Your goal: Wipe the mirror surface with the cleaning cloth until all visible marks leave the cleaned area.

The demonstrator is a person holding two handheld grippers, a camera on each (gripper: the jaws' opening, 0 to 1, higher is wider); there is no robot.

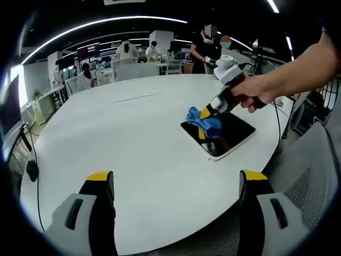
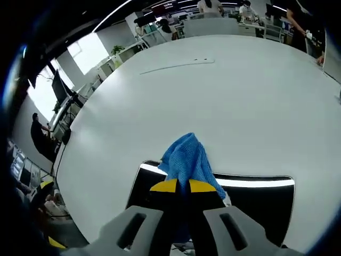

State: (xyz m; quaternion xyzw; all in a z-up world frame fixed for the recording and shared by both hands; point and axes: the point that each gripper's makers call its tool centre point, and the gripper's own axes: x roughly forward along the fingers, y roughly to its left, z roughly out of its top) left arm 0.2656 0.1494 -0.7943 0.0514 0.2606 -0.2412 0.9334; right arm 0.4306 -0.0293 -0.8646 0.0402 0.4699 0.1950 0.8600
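A dark rectangular mirror [image 1: 226, 134] with a white rim lies flat on the white round table [image 1: 133, 138]. My right gripper [image 1: 209, 109], held by a person's hand, is shut on a blue cleaning cloth [image 1: 203, 120] that rests on the mirror's left part. In the right gripper view the blue cloth [image 2: 186, 160] bunches out ahead of my right gripper [image 2: 183, 186], whose yellow-tipped jaws are pressed together on it, over the mirror [image 2: 261, 200]. My left gripper [image 1: 176, 184] stands open near the table's front edge, well short of the mirror, holding nothing.
A grey mesh chair [image 1: 314, 176] stands at the right by the table. Several people and desks [image 1: 138, 61] are beyond the far edge. A thin line [image 2: 178, 65] crosses the far tabletop. A black cable [image 1: 32, 160] hangs at the left.
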